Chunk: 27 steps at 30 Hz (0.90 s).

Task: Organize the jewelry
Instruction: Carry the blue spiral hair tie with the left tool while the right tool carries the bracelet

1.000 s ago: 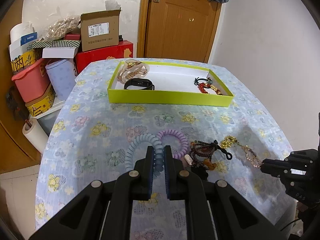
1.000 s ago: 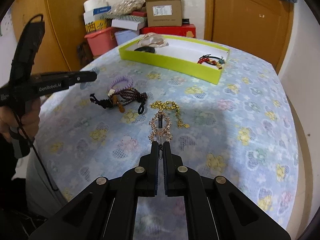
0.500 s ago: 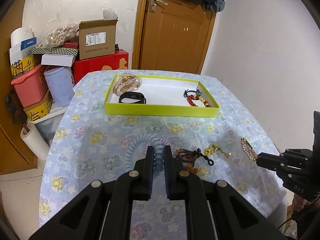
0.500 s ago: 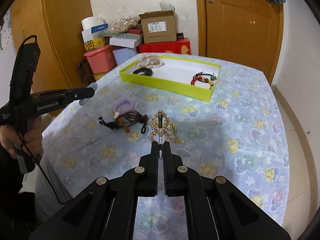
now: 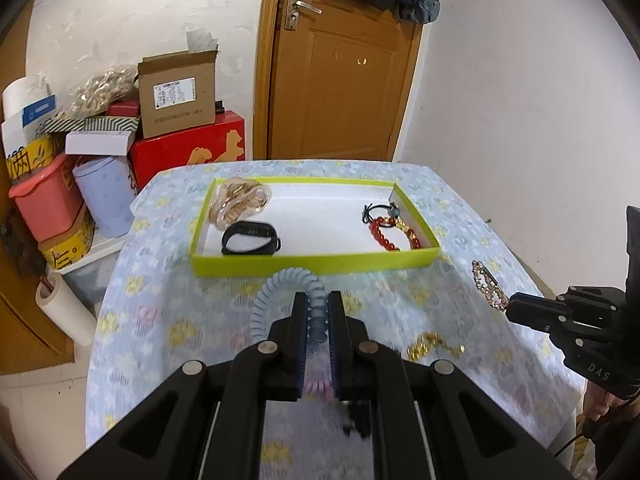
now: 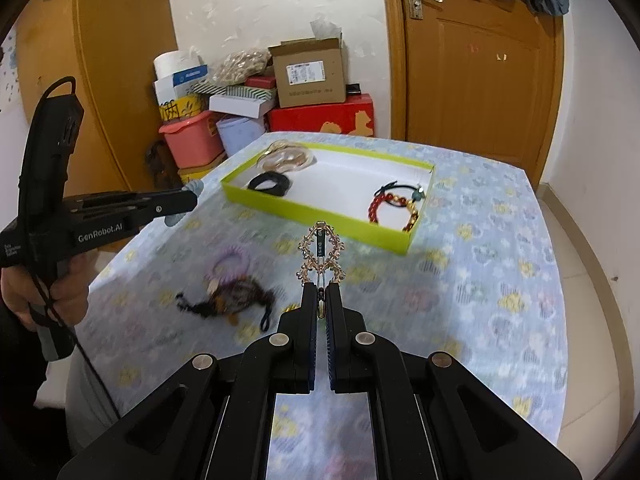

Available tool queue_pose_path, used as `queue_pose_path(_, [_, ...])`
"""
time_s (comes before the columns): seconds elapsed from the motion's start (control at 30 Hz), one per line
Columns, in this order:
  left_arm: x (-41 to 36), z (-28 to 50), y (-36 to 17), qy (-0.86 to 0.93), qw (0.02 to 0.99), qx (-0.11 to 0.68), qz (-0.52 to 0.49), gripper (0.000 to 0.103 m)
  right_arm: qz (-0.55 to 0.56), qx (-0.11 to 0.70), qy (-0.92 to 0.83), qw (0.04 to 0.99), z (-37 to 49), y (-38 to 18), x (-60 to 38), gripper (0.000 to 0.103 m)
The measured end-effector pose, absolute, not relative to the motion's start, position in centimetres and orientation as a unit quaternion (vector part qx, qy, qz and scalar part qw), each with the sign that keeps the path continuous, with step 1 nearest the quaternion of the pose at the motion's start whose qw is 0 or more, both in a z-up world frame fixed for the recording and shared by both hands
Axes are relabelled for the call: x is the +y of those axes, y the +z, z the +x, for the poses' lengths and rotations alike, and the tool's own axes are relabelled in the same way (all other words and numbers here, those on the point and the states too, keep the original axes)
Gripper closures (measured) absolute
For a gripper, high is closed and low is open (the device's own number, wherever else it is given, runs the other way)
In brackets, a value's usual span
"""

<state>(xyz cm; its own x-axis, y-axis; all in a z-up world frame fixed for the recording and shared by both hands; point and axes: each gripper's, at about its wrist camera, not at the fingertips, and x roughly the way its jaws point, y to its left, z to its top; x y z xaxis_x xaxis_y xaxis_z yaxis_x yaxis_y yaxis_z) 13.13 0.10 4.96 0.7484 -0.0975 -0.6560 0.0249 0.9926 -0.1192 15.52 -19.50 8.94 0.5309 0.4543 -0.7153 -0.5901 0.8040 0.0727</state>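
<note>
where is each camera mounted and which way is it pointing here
Left wrist: sits on the left gripper, which is shut on the blue coil hair tie; faces the green tray and door; the right gripper enters at right.
Right wrist: sits on the right gripper, which is shut on the gold hair clip; faces the tray from its right; the left gripper and hand show at left.
Shared: tray, red bead bracelet, floral tablecloth.

From the left wrist we look down our fingers across the table (image 5: 132, 320) toward the door, the green tray (image 5: 312, 265) at its far edge. The right wrist faces the same tray (image 6: 320, 216) from the table's right side, equally near.
</note>
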Motion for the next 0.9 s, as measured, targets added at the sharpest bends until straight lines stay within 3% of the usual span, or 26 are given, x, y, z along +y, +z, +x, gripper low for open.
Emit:
queue_pose_path(0.47, [1.3, 22.0, 4.7, -0.037, 0.928, 0.369, -0.039, 0.093, -0.095, 0.386, 0.276, 0.875, 25.1, 8.3, -16.9, 0.1])
queue_pose_path(0.9, [1.4, 29.5, 1.0, -0.038, 0.911, 0.41, -0.028, 0.093, -0.101, 0.432, 0.238, 0.864, 33.2, 4.0, -15.4, 0.099])
